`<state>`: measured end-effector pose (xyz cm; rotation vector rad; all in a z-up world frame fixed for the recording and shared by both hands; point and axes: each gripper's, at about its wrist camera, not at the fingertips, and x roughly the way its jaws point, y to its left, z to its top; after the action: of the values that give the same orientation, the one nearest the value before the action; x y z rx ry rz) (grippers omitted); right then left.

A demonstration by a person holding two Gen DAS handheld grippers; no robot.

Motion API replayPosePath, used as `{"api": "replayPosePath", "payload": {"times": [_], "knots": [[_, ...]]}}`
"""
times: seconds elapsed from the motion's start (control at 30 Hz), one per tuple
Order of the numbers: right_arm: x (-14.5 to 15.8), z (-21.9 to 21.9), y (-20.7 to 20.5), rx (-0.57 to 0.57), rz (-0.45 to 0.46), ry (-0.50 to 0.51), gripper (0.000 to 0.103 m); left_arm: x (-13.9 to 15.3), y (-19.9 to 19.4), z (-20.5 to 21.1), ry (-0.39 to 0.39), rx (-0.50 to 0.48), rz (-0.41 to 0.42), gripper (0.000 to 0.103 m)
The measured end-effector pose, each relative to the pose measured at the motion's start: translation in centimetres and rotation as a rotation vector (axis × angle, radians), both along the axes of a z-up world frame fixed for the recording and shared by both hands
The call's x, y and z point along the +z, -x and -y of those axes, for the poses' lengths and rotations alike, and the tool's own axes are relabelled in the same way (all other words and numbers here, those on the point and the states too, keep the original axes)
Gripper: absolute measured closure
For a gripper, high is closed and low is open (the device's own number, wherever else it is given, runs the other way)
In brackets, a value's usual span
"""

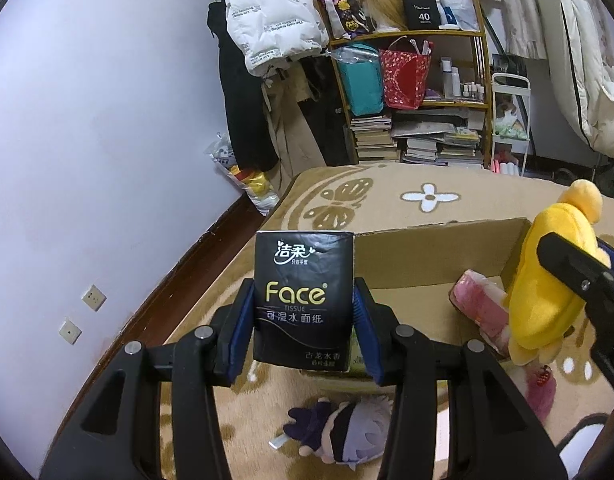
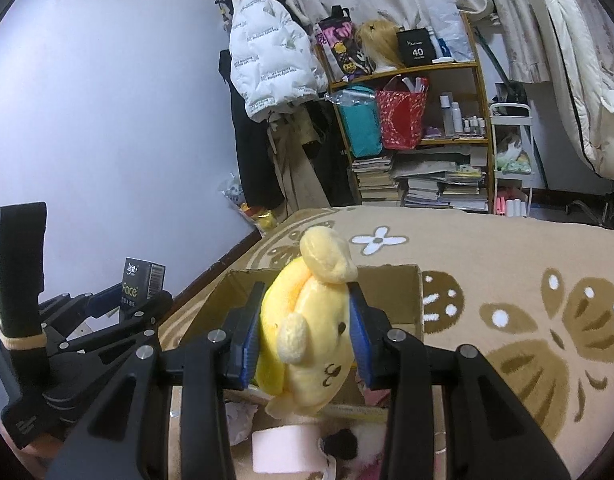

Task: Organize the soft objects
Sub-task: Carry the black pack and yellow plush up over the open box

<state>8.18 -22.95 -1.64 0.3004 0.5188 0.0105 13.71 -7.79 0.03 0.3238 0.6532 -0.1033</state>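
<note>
My left gripper [image 1: 303,320] is shut on a black "Face" tissue pack [image 1: 303,296], held upright just left of an open cardboard box [image 1: 419,256] on the beige patterned blanket. My right gripper [image 2: 305,344] is shut on a yellow plush dog [image 2: 311,332], held over the same box [image 2: 403,300]. In the left wrist view the plush [image 1: 547,280] hangs at the right over the box, beside a pink packet [image 1: 483,304] inside it. The tissue pack [image 2: 141,282] and left gripper show at the left of the right wrist view.
A small plush doll with pale hair [image 1: 347,432] lies on the blanket below my left gripper. A pink roll [image 2: 285,450] and a dark-and-white plush [image 2: 347,444] lie below my right gripper. A cluttered shelf [image 1: 411,92] and hanging coats [image 1: 267,20] stand at the back.
</note>
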Motion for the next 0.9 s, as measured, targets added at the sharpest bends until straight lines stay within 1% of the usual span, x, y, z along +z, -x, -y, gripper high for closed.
{"api": "replayPosePath", "payload": {"times": [0.1,0.5,0.8,0.9], "knots": [[-0.4,-0.2,-1.1,0.011,-0.013,0.014,0.062,-0.3,-0.7,0.2,-0.006,0.004,-0.004,0.058],[-1.0,0.0,-3.6,0.029,-0.022,0.045,0.062,-2.1,-2.6,0.4,0.026,-0.002,-0.042,0.058],[-2.2,0.6,-4.8,0.020,-0.059,0.035,0.061,-3.5,-3.8,0.4,0.050,0.003,-0.085,0.058],[-2.6,0.8,-5.0,0.016,-0.070,0.028,0.061,-4.0,-4.2,0.4,0.069,0.006,-0.105,0.058]]}}
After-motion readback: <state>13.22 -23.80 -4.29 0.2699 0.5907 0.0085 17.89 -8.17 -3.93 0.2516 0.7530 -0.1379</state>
